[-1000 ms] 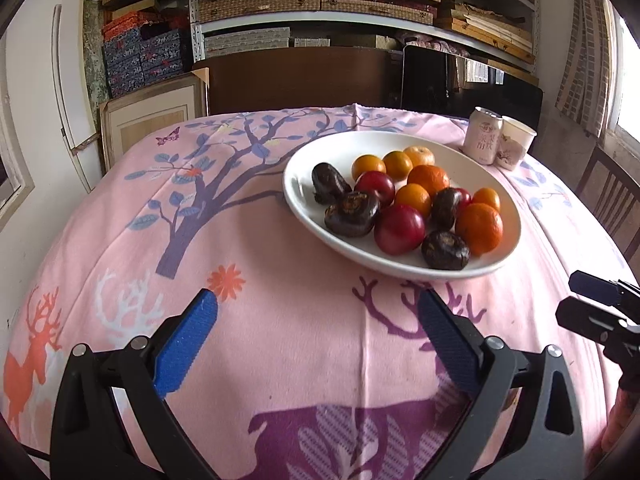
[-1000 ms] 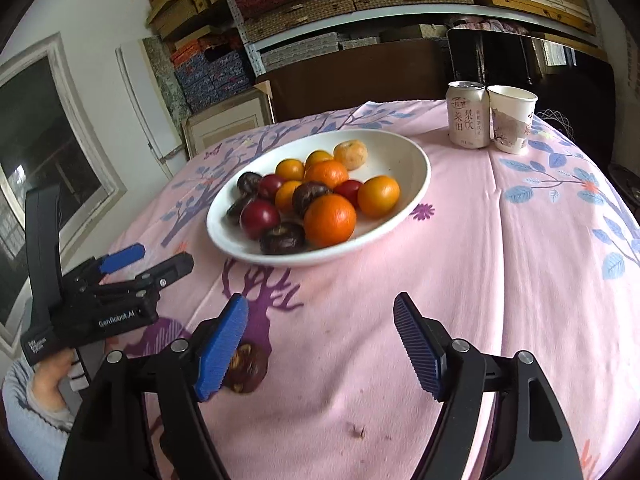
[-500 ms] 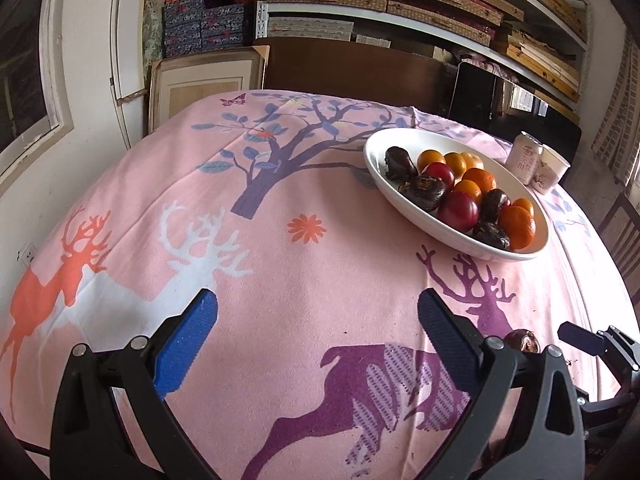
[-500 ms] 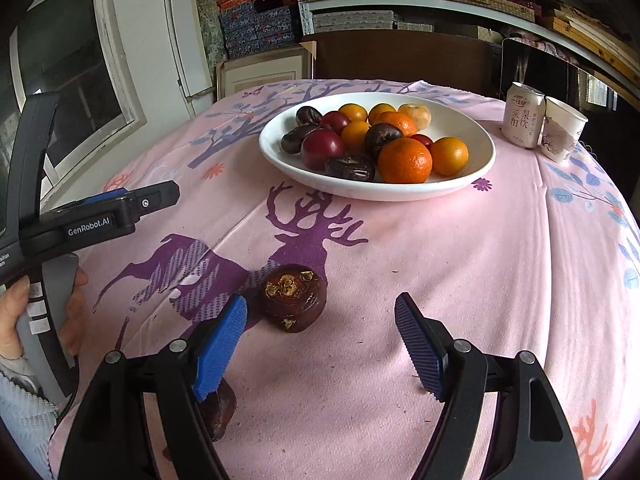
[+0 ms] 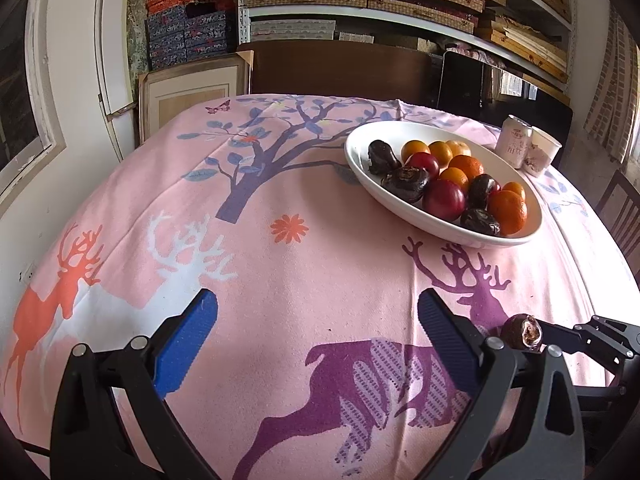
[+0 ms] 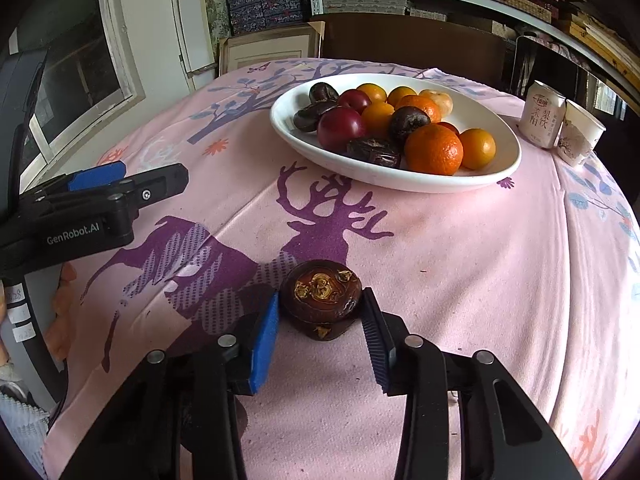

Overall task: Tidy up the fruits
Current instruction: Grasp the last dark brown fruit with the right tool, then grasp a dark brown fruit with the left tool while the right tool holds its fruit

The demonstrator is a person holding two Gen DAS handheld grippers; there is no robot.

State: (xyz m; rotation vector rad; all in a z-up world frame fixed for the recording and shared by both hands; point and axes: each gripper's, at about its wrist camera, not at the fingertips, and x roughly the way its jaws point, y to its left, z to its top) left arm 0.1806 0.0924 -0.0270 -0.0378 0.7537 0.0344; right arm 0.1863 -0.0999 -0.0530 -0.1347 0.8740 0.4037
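Note:
A white oval bowl at the back of the pink tablecloth holds oranges, red plums and dark brown fruits. One flat dark brown fruit lies on the cloth in front of it, on the purple deer print. My right gripper is closing around this fruit, and both pads touch its sides. The left wrist view shows the same fruit at the right gripper's tip. My left gripper hovers open over bare cloth to the left, with nothing between its fingers.
A drink can and a paper cup stand right of the bowl. A dark wooden chair and packed shelves lie beyond the far edge. A person's hand holds the left gripper at the near left edge.
My right gripper has slid forward and lower over the loose dark fruit and narrowed from wide open until its pads meet the fruit. The left gripper drifted sideways and stayed open.

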